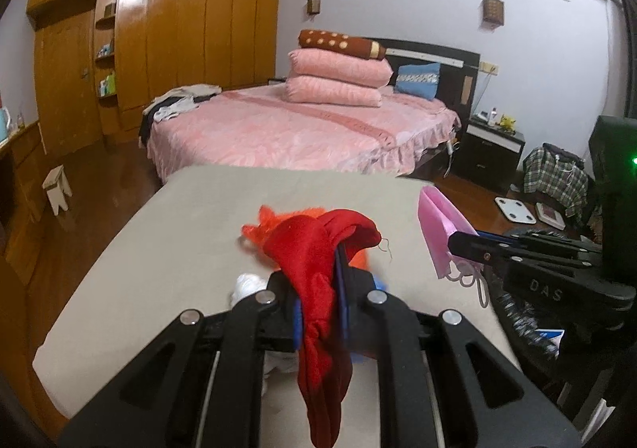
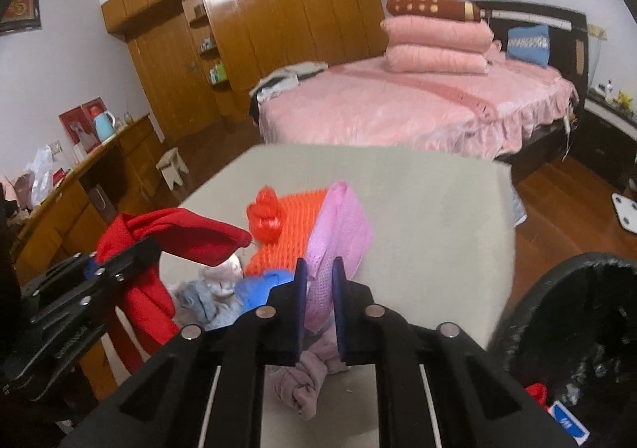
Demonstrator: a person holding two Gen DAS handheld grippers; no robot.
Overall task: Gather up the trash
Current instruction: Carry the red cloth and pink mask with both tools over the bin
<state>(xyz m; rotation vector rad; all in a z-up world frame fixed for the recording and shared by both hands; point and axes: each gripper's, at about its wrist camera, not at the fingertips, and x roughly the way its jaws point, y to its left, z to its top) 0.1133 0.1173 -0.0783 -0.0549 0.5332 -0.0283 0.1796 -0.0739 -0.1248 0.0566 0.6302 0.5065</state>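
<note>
Your left claw (image 1: 318,281) pinches a red satin cloth (image 1: 318,269) at centre frame, above the beige bench (image 1: 159,249). Your right claw (image 2: 318,277) pinches a pink folded face mask (image 2: 338,233). Only the right wrist view shows the black trash bin (image 2: 517,328) at lower right.

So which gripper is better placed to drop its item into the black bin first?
Probably right: the right gripper, shut on the pink mask, has the black bin beside it.

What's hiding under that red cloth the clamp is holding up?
Below the red cloth lie a white crumple, a grey-blue rag and something blue, beside an orange net. What sits beneath these is covered.
</note>
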